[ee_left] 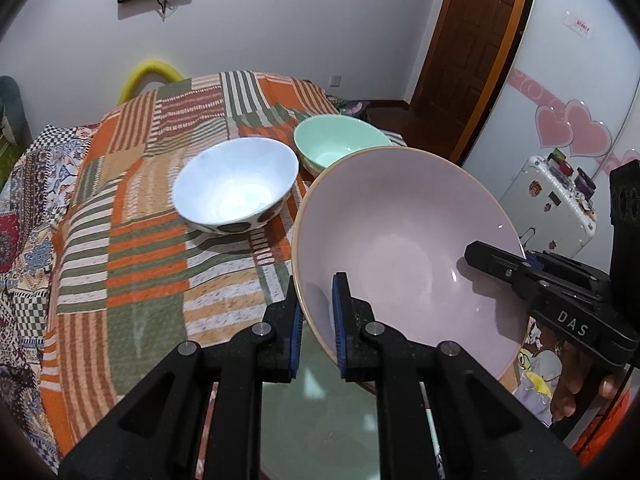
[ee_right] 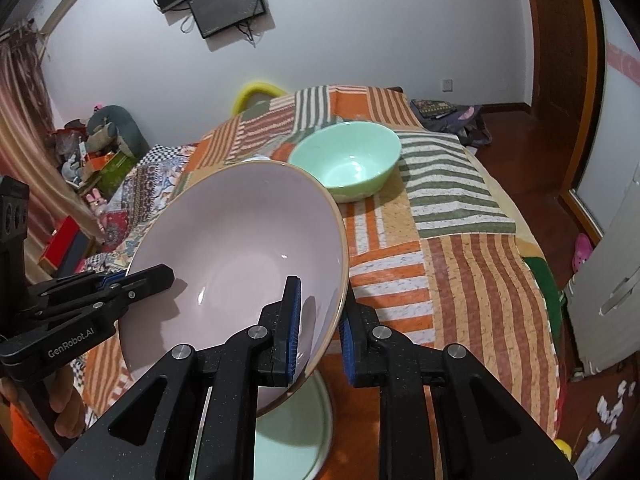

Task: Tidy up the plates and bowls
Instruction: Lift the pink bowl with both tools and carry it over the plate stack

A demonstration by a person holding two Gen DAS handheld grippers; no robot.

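Observation:
A large pale pink bowl (ee_left: pixel 404 248) with a tan rim is held in the air above the table, tilted, by both grippers. My left gripper (ee_left: pixel 318 322) is shut on its near-left rim; it also shows in the right wrist view (ee_right: pixel 152 278). My right gripper (ee_right: pixel 318 340) is shut on the opposite rim; it also shows in the left wrist view (ee_left: pixel 492 260). A light green plate (ee_right: pixel 296 436) lies below the pink bowl. A white bowl with dark spots (ee_left: pixel 236 186) and a mint green bowl (ee_left: pixel 340 142) stand on the table beyond.
The table carries a striped orange, green and white patchwork cloth (ee_left: pixel 152 264). A yellow chair back (ee_left: pixel 148 72) stands behind it. A white suitcase (ee_left: pixel 552 204) and a wardrobe stand to the right. Clutter lies on the floor at left (ee_right: pixel 92 156).

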